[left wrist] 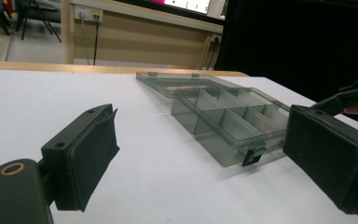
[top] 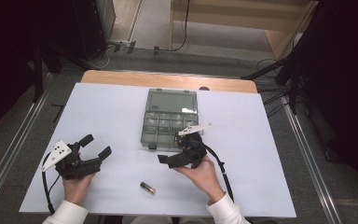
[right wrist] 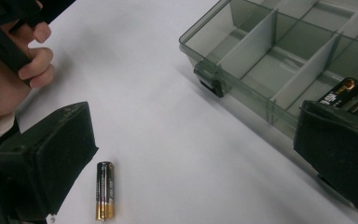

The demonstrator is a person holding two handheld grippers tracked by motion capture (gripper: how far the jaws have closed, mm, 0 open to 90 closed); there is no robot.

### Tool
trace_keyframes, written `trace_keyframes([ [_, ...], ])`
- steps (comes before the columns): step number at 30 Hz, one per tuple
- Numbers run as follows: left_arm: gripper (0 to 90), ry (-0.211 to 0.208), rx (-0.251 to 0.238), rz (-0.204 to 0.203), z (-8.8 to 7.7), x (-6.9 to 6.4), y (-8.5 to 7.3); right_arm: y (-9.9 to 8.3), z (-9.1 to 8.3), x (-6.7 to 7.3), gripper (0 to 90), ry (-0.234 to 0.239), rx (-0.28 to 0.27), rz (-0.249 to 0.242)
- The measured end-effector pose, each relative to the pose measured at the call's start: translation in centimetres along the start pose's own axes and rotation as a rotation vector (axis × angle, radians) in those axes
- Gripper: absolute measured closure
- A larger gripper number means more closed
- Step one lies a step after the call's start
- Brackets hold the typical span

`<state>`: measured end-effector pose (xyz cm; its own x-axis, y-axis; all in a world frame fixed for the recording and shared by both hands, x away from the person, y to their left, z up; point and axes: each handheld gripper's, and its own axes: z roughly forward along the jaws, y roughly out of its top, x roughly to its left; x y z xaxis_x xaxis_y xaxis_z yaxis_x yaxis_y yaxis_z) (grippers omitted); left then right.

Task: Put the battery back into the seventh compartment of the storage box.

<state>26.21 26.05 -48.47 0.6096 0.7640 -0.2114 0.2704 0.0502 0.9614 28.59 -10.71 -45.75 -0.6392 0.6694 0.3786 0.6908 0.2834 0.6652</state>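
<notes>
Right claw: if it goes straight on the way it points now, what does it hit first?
Probably the black-and-gold cylindrical battery lying loose on the white table cover, between the open right claw jaws. Depth is unclear; it could pass over.

A lab-like recording room — black curtains [top: 9,56], floor cables [top: 182,32], wall sockets [left wrist: 87,13] around a white-topped table [top: 112,116].

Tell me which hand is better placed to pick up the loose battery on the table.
Right, probably. The right gripper is open and aimed toward the battery, which lies just ahead of its jaws. The left gripper is open too, but points toward the organizer box.
</notes>
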Motion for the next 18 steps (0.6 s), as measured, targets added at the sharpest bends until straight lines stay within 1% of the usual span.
trace_keyframes([
  [4, 9.6, 0.000, 0.000, 0.000, 0.0, 0.0, 0.0, -0.1, 0.2, 0.6, 0.0, 0.012, 0.010, -0.016],
  [12, 9.6, -0.002, 0.000, 0.000, 0.0, 0.0, 0.0, -0.3, 1.0, 1.6, 0.0, 0.026, 0.054, -0.036],
  [18, 9.6, -0.002, -0.002, 0.000, 0.0, 0.0, 0.0, -0.5, 1.8, 2.6, 0.0, 0.036, 0.085, -0.069],
])
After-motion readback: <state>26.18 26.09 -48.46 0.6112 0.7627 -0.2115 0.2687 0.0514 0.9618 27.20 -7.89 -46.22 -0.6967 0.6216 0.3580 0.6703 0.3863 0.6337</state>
